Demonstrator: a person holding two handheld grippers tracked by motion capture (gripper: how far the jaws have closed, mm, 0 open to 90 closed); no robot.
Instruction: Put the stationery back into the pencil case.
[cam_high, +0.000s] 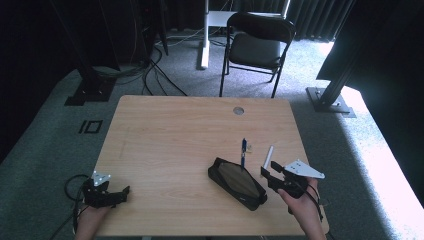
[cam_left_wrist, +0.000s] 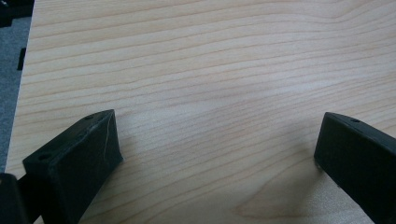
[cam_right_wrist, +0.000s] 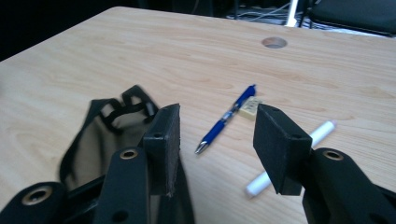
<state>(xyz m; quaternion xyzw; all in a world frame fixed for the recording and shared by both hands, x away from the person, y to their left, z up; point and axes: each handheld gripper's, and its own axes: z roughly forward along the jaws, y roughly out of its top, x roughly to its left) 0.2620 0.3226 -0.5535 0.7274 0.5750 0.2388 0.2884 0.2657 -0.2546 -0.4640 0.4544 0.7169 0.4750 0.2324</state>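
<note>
Packing not begun, by the look of it. Pencil case (cam_high: 237, 182) lies open at table's (cam_high: 165, 140) 5 o'clock; blue pen (cam_right_wrist: 226, 118), eraser (cam_right_wrist: 249, 108), white marker (cam_right_wrist: 290, 157) lie outside. Right gripper (cam_right_wrist: 217, 140) jaws wide, empty, above them. Left gripper (cam_left_wrist: 217, 154) wide, idle at 7 o'clock.

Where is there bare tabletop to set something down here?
Bare wood runs from the left gripper across to the pencil case, and over the whole far half up to the grommet hole. It is crowded near the right gripper: blue pen, eraser, white marker.
</note>
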